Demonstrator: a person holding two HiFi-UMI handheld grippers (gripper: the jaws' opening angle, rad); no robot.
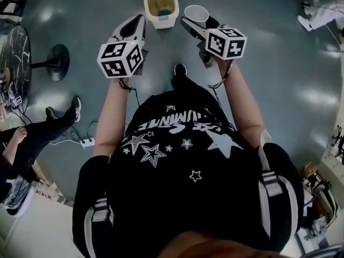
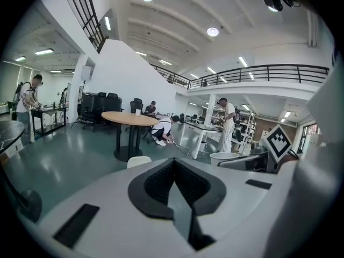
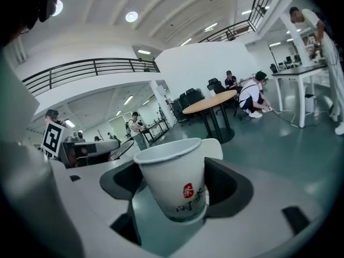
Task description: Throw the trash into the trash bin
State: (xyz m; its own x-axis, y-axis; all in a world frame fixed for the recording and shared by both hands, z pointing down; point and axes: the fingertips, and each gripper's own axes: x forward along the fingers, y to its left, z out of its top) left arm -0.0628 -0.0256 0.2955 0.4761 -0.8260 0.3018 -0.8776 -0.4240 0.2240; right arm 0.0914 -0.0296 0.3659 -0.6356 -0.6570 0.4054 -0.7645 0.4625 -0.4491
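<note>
From the head view, a cream trash bin [image 1: 160,7] stands on the floor ahead with its lid up and something yellow and blue inside. My right gripper [image 1: 189,21] is shut on a white paper cup [image 1: 196,14], held upright just to the right of the bin. In the right gripper view the cup [image 3: 174,184] carries a red mark and sits between the dark pads [image 3: 232,184]. My left gripper [image 1: 141,19] is shut and holds nothing, its tip just left of the bin. Its pads [image 2: 153,184] meet at the tip, with the bin's lid [image 2: 138,161] beyond.
The floor is grey and glossy. A round table on a black pedestal base [image 1: 56,62] stands at the left, beside a seated person's legs [image 1: 51,123] and a power strip [image 1: 86,142]. Farther off are a round wooden table [image 2: 129,119], desks and several people.
</note>
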